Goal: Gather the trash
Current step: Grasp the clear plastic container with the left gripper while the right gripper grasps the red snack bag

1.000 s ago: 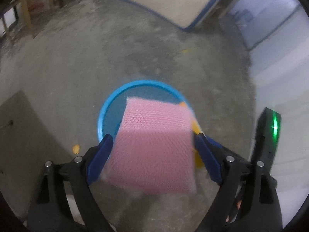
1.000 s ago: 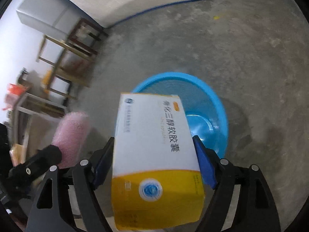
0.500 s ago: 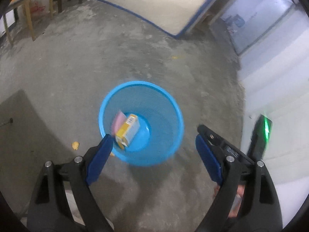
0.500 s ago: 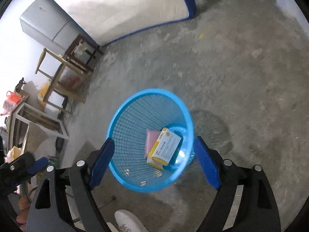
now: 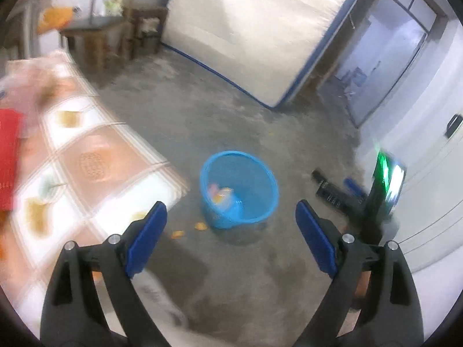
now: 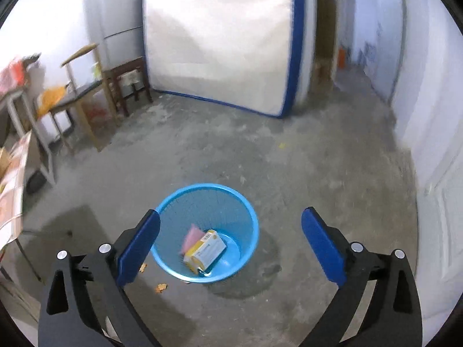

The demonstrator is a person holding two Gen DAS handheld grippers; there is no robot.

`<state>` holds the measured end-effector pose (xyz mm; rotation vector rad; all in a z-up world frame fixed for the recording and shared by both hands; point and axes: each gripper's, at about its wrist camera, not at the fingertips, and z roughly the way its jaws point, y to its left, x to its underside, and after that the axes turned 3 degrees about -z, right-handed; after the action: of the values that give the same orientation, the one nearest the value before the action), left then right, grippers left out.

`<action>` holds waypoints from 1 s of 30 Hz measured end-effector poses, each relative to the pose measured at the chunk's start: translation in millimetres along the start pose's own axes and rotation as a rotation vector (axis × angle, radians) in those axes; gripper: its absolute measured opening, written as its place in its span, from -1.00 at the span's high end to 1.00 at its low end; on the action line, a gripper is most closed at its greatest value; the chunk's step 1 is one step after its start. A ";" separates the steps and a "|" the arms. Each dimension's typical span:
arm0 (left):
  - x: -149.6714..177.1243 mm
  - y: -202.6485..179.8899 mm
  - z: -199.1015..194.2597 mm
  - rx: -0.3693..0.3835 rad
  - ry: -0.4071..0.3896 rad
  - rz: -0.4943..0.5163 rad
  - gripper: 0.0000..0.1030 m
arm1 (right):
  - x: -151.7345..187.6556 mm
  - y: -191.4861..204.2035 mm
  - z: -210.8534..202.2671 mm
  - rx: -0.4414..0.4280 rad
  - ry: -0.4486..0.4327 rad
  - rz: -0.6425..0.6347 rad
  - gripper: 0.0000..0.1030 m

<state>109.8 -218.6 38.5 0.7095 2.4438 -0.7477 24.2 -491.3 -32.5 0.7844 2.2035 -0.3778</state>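
A blue mesh basket (image 6: 246, 205) stands on the concrete floor, and in the left wrist view the basket (image 5: 266, 185) sits further off. Inside lie a white and yellow box (image 6: 207, 250) and a pink sponge (image 6: 191, 237); from the left they show as a blurred box (image 5: 224, 193) and sponge (image 5: 213, 187). My left gripper (image 5: 231, 217) hangs well above the floor, its jaws still opening with nothing between them. My right gripper (image 6: 230, 225) is high over the basket, jaws opening wide and empty. The right gripper's body (image 5: 385, 185) shows at the right of the left wrist view.
A table with a patterned orange and white cloth (image 5: 86, 167) stands at the left, with a red item (image 5: 8, 156) on it. Orange scraps (image 6: 160, 287) lie on the floor beside the basket. A mattress (image 6: 220, 37) leans on the far wall, next to wooden stools (image 6: 130, 84).
Both grippers let go: the pink sponge and the box dropped into the basket. Both hands then rose and drew back, so the basket looks smaller and the table has come into view.
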 end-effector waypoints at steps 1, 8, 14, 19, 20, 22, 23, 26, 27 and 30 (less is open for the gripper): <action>5.6 12.0 -13.9 -0.018 -0.011 -0.005 -0.73 | -5.0 10.3 -5.5 -0.021 0.005 -0.014 -0.88; 52.5 111.0 -123.3 -0.200 -0.219 -0.155 -0.81 | -33.9 133.7 -81.8 -0.393 -0.063 -0.217 -0.88; 83.7 201.8 -189.6 -0.313 -0.389 -0.322 -0.84 | -25.4 258.5 -88.4 -0.651 0.077 -0.398 -0.88; 114.3 239.3 -224.9 -0.368 -0.519 -0.387 -0.84 | -20.8 329.4 -98.9 -0.747 0.105 -0.492 -0.88; 115.5 243.6 -227.2 -0.371 -0.530 -0.390 -0.84 | -21.6 337.3 -103.2 -0.761 0.092 -0.502 -0.88; 121.8 256.1 -238.0 -0.374 -0.535 -0.395 -0.84 | -22.5 357.0 -115.0 -0.785 0.052 -0.519 -0.88; 123.9 260.3 -237.1 -0.386 -0.526 -0.397 -0.84 | -23.1 363.2 -119.2 -0.796 0.040 -0.523 -0.88; 116.1 281.5 -251.2 -0.435 -0.489 -0.425 -0.84 | -22.6 374.1 -127.1 -0.835 0.021 -0.506 -0.88; 112.1 288.9 -252.0 -0.441 -0.486 -0.438 -0.84 | -20.2 374.8 -127.6 -0.849 0.019 -0.496 -0.88; 101.4 312.1 -252.6 -0.448 -0.467 -0.541 -0.84 | -11.0 378.6 -123.2 -0.865 0.026 -0.471 -0.88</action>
<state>146.7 193.7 52.0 -0.2830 2.2386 -0.4479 203.4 -145.1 49.6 -0.1989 2.2472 0.3673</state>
